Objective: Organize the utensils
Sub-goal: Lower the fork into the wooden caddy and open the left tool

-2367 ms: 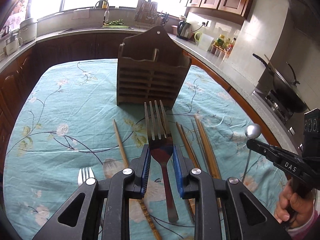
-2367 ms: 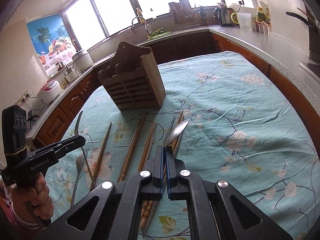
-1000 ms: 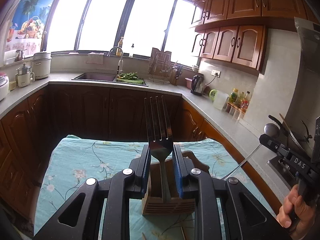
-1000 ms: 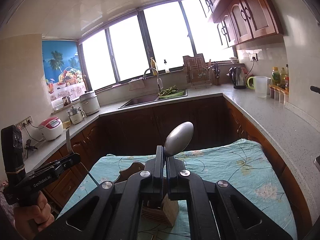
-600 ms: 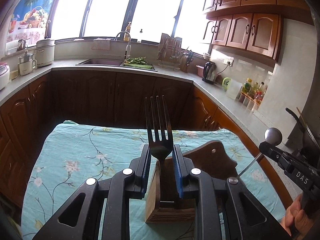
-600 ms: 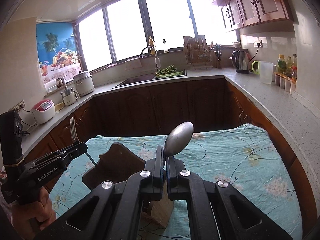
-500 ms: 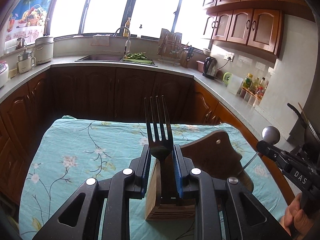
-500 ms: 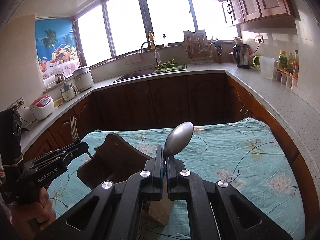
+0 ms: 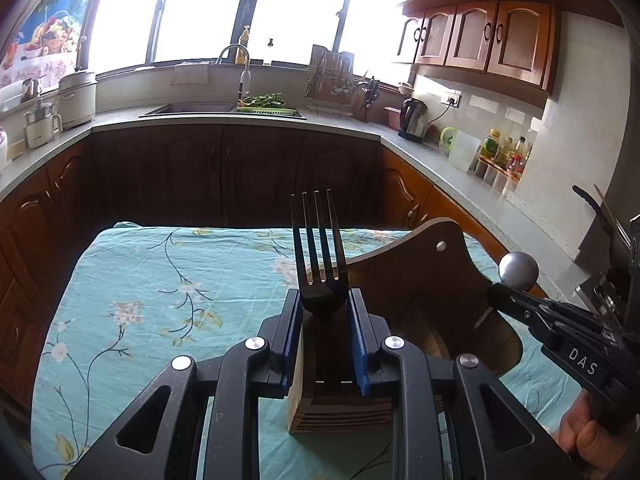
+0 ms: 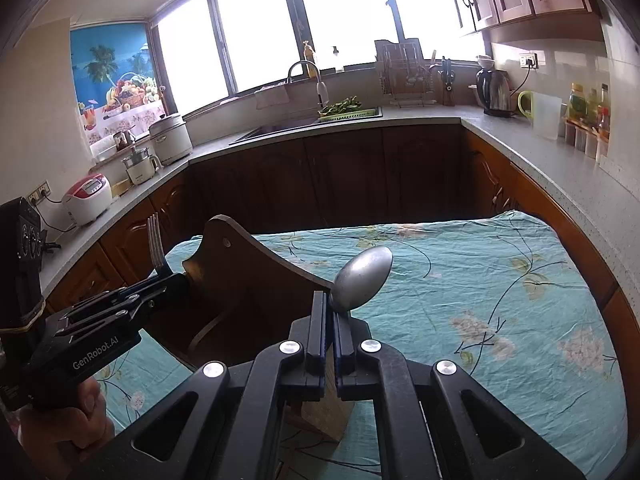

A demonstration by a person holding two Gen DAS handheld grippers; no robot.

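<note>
A kitchen table under a teal floral cloth (image 9: 152,288) carries a dark wooden utensil holder (image 9: 424,304). The left gripper (image 9: 323,320), jaws a little apart, pinches a dark four-tined fork (image 9: 318,252) upright above it; the right gripper (image 10: 329,320) is fully closed on a dull metal spoon (image 10: 362,278). Each handle should probably go straight down into its own slot before release — tilt risks snagging the slot edge.

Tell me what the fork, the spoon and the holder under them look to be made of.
Fork: likely metal; it reads dark against the window here, pale and shiny in the right wrist view. Spoon: metal, dull brushed grey with soft highlights. Utensil holder: wood, brown with a smooth, slightly glossy back panel and slatted front; grain is not clear.
</note>
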